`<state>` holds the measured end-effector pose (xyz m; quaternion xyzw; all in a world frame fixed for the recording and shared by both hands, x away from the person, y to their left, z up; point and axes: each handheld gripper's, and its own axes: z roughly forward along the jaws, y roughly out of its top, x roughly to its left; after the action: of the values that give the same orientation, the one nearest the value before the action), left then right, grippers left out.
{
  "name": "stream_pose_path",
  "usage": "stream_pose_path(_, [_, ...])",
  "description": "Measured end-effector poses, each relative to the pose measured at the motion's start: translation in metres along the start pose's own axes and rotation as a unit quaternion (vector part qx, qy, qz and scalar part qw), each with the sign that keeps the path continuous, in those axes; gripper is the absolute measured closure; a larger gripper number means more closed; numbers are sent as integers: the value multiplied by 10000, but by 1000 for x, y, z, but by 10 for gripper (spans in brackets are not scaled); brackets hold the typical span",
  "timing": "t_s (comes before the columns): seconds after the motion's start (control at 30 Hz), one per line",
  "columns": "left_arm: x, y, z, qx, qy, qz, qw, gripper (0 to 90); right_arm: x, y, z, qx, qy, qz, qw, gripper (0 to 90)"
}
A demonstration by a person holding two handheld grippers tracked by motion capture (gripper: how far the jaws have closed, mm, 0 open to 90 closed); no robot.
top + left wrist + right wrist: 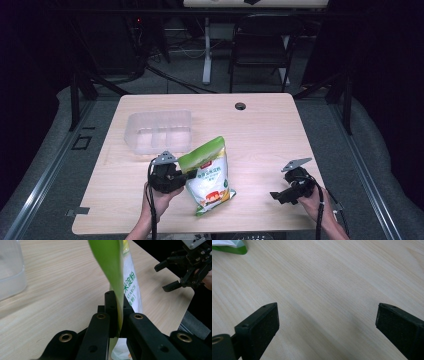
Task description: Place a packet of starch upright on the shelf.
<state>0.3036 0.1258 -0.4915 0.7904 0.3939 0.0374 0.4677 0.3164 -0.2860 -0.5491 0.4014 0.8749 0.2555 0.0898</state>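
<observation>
Room: dark all round, a folding chair and cables behind, and one pale wooden desk lit in the middle.

High view, bag: a green-and-white starch bag sits near the front edge of the desk, its long axis running from the green top, up and away, to the bottom seam nearest the person, leaning a touch.

High view, left gripper: left gripper comes at the bag from its left side and bites the green upper edge, jaws clamped together on the film.

High view, right gripper: right gripper hangs well off to the bag's right, low over bare wood, nothing in it.

High view, container: a clear plastic container stands behind the left hand, further up the desk, apart from the bag.

Left gripper view: there's the grip, plain as day. The green edge runs straight up out of the closed jaws, the printed white face of the bag turned to the right, and the other gripper waits beyond the desk edge.

Right gripper view: jaws wide apart over wood grain, a green corner of the bag just peeping in at top left.

Key relation: I'd say the left hand has the bag outright and the container lies just behind it, so the carry goes up and back, top end leading.

Nearer hand: left, by a long way.
</observation>
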Motion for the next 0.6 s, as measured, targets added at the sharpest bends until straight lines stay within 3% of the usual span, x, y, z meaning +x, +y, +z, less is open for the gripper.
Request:
stream_pose_path(0.4, [-2,11,-14,8,-18,119,9999,899,-1,0,0,20,-42,-18,10000,43])
stream_pose_path(0.6, [-4,16,-25,-26,112,244,9996,899,0,0,-1,-18,-15,-6,10000,43])
